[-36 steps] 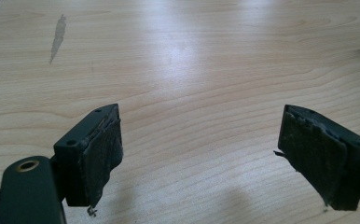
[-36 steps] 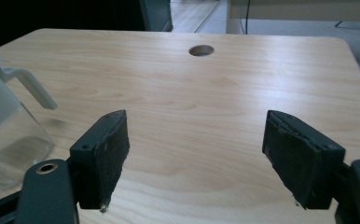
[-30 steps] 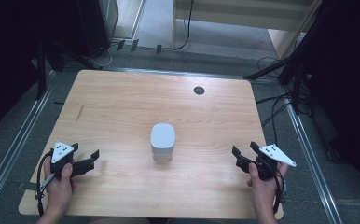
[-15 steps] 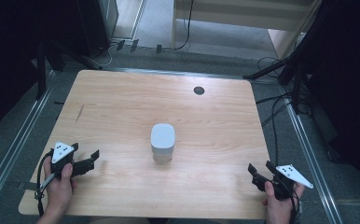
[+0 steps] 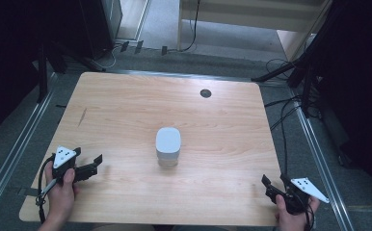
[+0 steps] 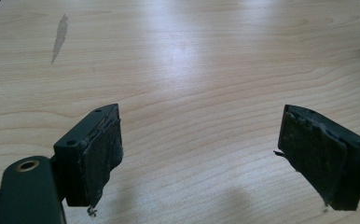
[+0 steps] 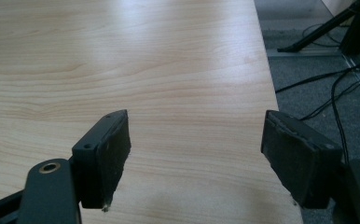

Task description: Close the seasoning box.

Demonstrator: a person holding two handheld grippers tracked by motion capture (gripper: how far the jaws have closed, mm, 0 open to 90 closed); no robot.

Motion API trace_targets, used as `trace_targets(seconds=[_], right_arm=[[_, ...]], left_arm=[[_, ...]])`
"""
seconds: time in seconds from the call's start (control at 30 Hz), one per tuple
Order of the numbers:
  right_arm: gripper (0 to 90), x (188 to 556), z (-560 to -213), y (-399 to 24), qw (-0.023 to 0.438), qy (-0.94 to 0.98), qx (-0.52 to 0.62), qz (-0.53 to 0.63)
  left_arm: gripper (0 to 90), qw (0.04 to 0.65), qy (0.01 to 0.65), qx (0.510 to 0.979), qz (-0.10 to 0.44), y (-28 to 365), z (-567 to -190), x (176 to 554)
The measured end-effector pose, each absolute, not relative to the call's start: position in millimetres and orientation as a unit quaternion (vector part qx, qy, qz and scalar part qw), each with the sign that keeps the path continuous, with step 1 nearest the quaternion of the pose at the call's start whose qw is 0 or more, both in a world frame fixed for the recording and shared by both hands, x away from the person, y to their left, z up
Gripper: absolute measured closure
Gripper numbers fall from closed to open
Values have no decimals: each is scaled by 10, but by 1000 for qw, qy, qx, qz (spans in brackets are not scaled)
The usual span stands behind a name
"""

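i am holding both pairs of jaws spread wide with nothing between them, only bare wood showing in the gap in each gripper view. my left gripper [image 5: 88, 167] is hovering near the table's front left corner, its jaws pointing toward about 3 o'clock across the wooden table [image 5: 126, 106], and my right gripper [image 5: 276, 184] is sitting at the front right corner, right by the edge, jaws pointing toward about 10 o'clock. the one thing standing on the table, a small white-topped container [image 5: 168, 146], is lying at roughly 2 o'clock from my left jaws and 10 o'clock from my right jaws, well apart from both. i judge my left hand to be the nearer one. the container is standing upright, its long axis vertical, with a rounded square white cap over a paler, slightly see-through body, near the table's middle.
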State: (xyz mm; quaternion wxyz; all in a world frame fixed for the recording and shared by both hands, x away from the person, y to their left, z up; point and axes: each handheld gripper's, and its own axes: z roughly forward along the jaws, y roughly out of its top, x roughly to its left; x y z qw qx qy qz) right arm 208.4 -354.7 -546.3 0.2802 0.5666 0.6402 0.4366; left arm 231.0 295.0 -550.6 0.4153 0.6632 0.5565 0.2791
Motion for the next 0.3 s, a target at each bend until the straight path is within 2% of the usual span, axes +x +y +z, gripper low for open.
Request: trace_targets(seconds=[0.3], right_arm=[[244, 2081, -5462, -3527, 283, 644, 564, 433]], left_arm=[[141, 416, 559, 660, 278, 2956, -5507, 2312]])
